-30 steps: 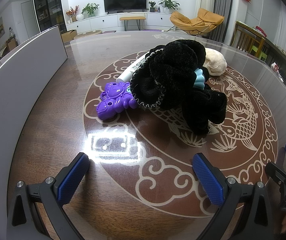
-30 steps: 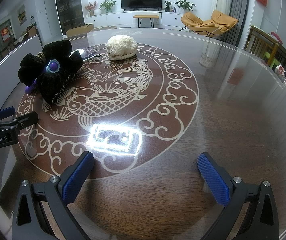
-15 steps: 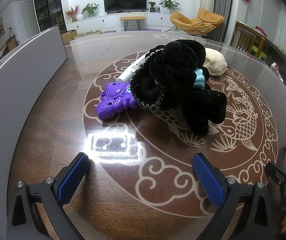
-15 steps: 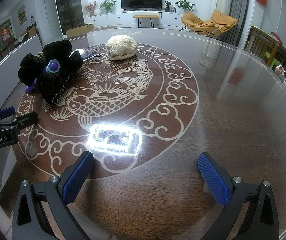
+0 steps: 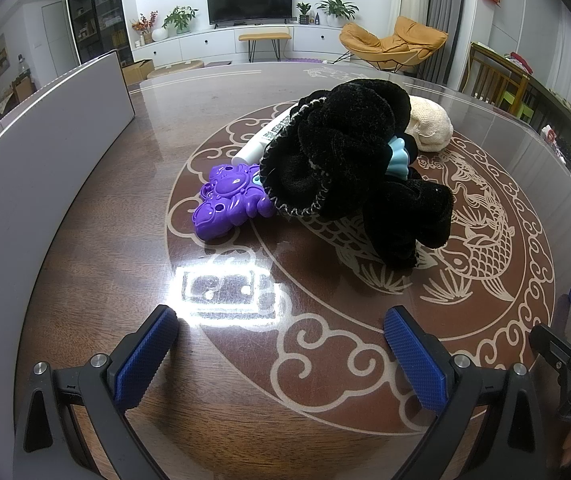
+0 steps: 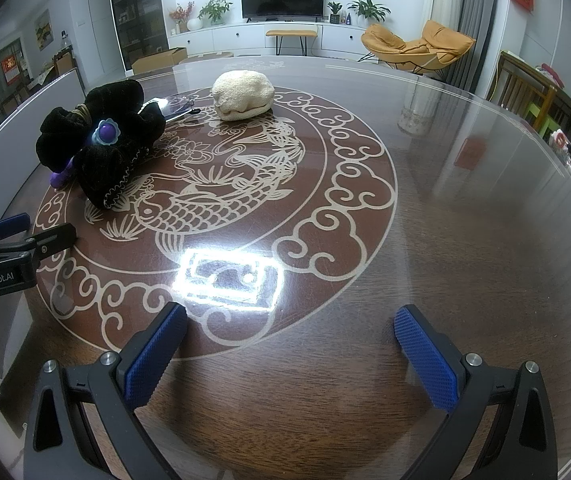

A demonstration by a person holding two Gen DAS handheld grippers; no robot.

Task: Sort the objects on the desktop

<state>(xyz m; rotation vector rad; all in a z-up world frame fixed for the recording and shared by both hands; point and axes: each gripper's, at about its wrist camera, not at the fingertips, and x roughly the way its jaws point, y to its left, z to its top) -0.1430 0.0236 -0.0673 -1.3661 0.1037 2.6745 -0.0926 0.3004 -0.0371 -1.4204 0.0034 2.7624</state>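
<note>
Scrunchie (image 5: 349, 160) black velvet, mid-table toward the left edge, draped over purple toy (image 5: 227, 200) | soft, light, squashy, so pinch a fat fold | left gripper (image 5: 281, 346) and right gripper (image 6: 291, 344) both spread wide, holding nothing

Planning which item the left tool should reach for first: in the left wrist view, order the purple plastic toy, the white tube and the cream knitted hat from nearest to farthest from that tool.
1. Purple plastic toy: nearest, ahead, slightly left of centre.
2. White tube: behind the toy, partly under the black velvet cloth.
3. Cream knitted hat: farthest, behind the cloth on the right.
</note>
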